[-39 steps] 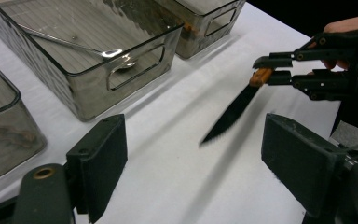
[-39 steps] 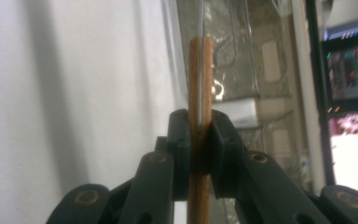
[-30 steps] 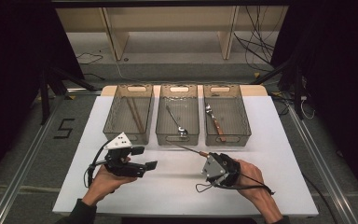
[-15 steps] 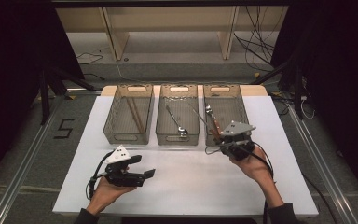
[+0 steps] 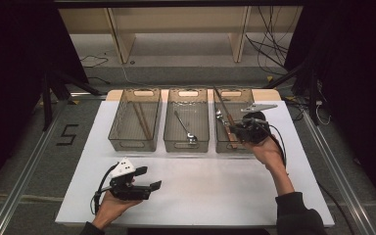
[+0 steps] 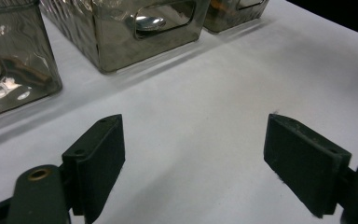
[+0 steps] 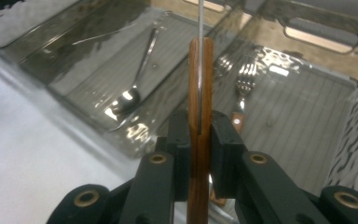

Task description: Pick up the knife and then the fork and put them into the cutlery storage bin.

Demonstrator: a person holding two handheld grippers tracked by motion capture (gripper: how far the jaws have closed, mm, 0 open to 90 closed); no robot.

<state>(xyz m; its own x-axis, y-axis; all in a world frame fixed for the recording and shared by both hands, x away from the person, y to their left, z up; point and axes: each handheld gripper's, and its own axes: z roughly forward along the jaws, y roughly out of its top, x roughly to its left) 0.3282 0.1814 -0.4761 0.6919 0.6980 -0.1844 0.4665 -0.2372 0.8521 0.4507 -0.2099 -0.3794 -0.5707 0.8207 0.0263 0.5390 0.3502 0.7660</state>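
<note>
My right gripper [image 5: 235,130] hovers over the right-hand bin [image 5: 248,147], shut on a wooden-handled knife [image 5: 223,115]. In the right gripper view the jaws of the right gripper [image 7: 200,135] pinch the knife handle [image 7: 200,93] edge-on, with the thin blade rising out of the top of the frame. Forks [image 7: 244,79] lie in the bin below it. Near the table's front left, my left gripper [image 5: 149,177] stands open just above the white table; nothing is between the jaws of the left gripper [image 6: 193,158].
Three clear bins stand in a row at the back of the white table [image 5: 215,186]. The left bin [image 5: 127,145] holds wooden sticks, the middle bin [image 5: 186,145] a spoon [image 5: 183,127]. Beyond the table are a floor with cables and shelf legs.
My right gripper has carried the knife from the table's front middle up and back to above the right bin. My left gripper drew back slightly toward the front edge, still open.
</note>
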